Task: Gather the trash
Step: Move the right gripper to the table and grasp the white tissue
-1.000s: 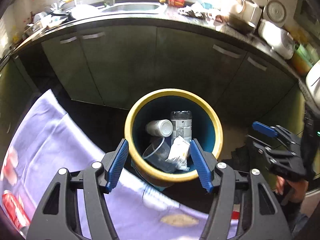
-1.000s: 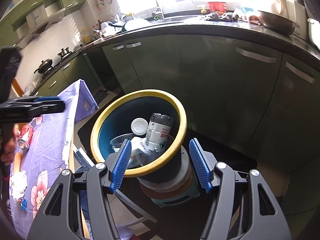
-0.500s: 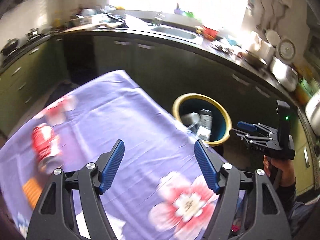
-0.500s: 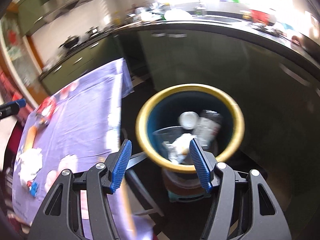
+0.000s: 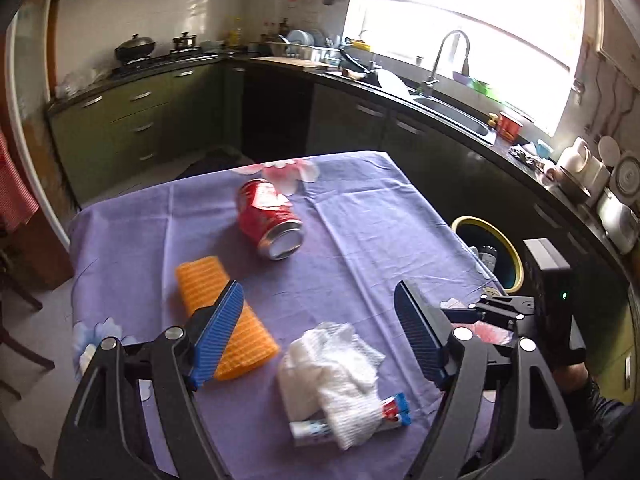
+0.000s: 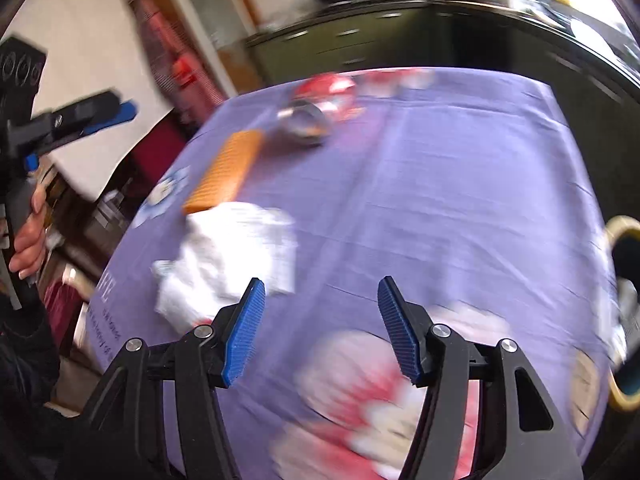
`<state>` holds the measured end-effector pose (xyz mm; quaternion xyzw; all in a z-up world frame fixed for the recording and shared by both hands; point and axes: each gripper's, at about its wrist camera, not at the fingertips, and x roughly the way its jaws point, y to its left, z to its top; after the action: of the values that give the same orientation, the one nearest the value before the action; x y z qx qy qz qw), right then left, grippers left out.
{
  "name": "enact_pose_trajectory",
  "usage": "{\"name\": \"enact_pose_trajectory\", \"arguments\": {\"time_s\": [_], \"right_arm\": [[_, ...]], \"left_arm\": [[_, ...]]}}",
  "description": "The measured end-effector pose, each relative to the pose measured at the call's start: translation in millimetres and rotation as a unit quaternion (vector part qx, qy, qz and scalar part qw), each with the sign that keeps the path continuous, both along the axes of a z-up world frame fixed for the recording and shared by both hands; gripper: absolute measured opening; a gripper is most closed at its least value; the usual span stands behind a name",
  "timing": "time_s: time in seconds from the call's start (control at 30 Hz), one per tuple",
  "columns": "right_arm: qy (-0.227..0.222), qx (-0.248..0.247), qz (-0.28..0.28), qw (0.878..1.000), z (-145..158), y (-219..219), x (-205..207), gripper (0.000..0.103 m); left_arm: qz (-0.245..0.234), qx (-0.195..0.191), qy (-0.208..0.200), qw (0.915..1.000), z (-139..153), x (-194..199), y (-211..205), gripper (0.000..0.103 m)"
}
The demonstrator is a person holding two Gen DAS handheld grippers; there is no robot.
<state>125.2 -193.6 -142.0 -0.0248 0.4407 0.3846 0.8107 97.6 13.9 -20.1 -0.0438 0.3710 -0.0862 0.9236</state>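
A purple flowered tablecloth (image 5: 360, 232) carries the trash. A crushed red can (image 5: 270, 220) lies on its side at the far middle, blurred in the right wrist view (image 6: 320, 108). Nearer lie an orange ribbed pad (image 5: 208, 284), a crumpled white tissue (image 5: 340, 368) and a small tube (image 5: 394, 406) tucked under the tissue. My left gripper (image 5: 320, 336) hovers over the table with its jaws opening and nothing between them. My right gripper (image 6: 320, 324) is open and empty above the cloth, right of the tissue (image 6: 232, 256). The yellow-rimmed bin (image 5: 516, 260) stands beyond the table's right edge.
Dark green kitchen cabinets (image 5: 132, 120) and a black counter with a sink (image 5: 452, 112) wrap around behind the table. A hand (image 6: 28, 240) holds the left gripper (image 6: 120, 114) at the left. The bin's rim (image 6: 622, 226) shows at the right edge.
Both grippers swung from above the bin to over the table. The left jaws widened. The can, orange pad and tissue came into view; the bin slid to the right edge.
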Motion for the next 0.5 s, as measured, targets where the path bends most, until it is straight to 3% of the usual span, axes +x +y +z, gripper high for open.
{"name": "enact_pose_trajectory", "arguments": {"time_s": [0.13, 0.4, 0.43, 0.5], "right_arm": [[0.011, 0.005, 0.044, 0.999, -1.8, 49.7, -0.3, 0.053], [0.012, -0.028, 0.063, 0.998, -15.3, 94.1, 2.5, 0.053], [0.009, -0.037, 0.063, 0.997, -18.1, 97.0, 3.4, 0.050], [0.010, -0.042, 0.065, 0.997, -22.2, 100.7, 2.8, 0.034]], "left_arm": [[0.011, -0.003, 0.002, 0.9999, -3.9, -6.6, 16.5, 0.074], [0.018, -0.011, 0.005, 0.9998, -11.8, -10.9, 29.8, 0.074], [0.018, -0.012, 0.006, 0.9997, -13.0, -12.7, 30.6, 0.074], [0.019, -0.015, 0.008, 0.9997, -15.1, -12.7, 32.5, 0.074]]}}
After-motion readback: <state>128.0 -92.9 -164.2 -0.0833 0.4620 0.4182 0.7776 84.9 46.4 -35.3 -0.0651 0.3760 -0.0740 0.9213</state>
